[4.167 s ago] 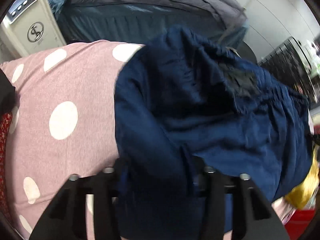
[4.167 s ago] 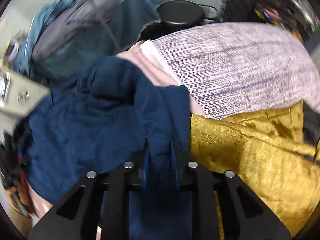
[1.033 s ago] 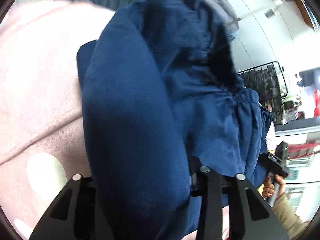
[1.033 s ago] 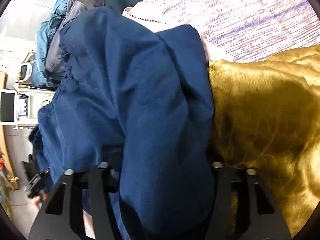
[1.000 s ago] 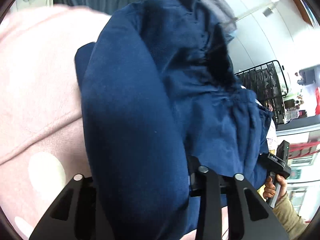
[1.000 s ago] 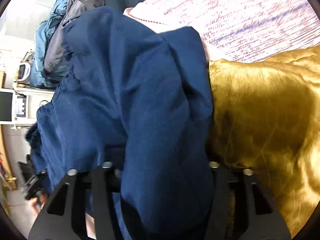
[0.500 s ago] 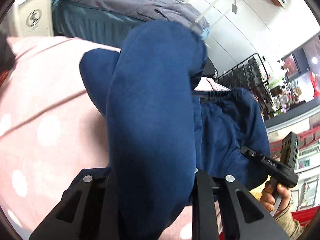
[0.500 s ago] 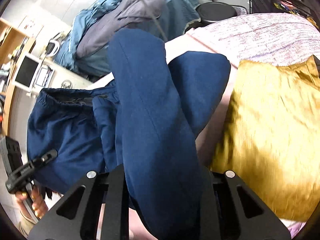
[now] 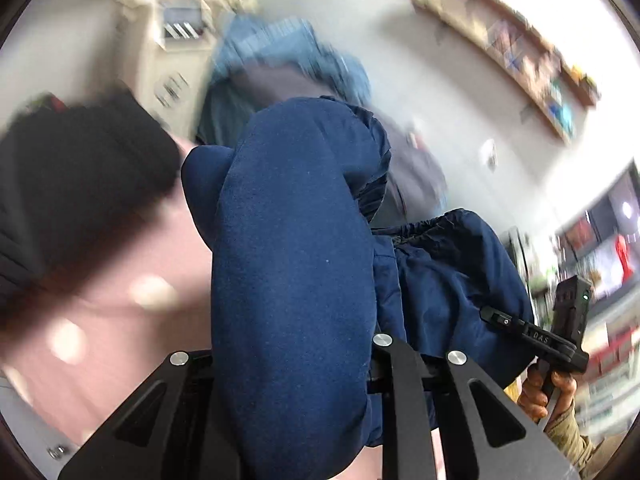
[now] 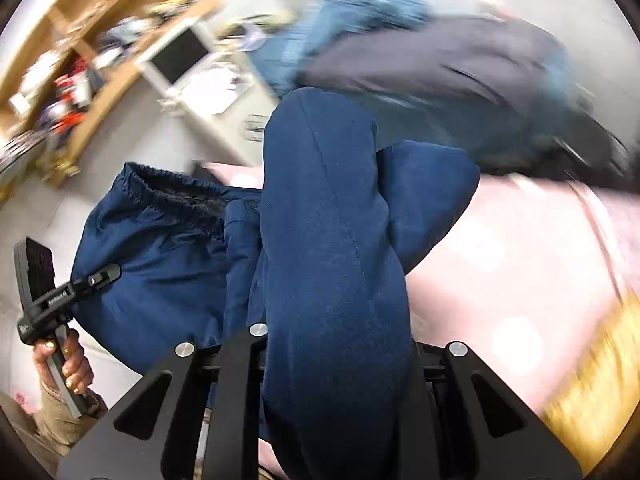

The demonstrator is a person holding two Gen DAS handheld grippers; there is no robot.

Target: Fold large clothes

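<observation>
My left claw is clamped on a thick roll of the navy blue fabric trousers, which bulges up through the lower middle of the left wrist view and hides the claw's left finger almost entirely. The gathered elastic waistband of the same garment hangs open at centre right of that frame. Past it, at the lower right edge, my right hand grips the handle of my right claw, whose black tip bites into the navy cloth.

My right claw is likewise closed on a fat fold of the trousers, rising up the centre of the right wrist view; its fingers press in from both sides. At the left of this frame the waistband sags open, and at the lower left my left hand holds the other tool, its tip pinching the cloth.

Under the garment lies a pink cloth with white polka dots, seen at the right of the right wrist view and the lower left of the left one. A shiny gold fabric shows at the lower right edge, blurred. Behind, in the upper part of both frames, sits a blurred heap of light blue and grey bedding
</observation>
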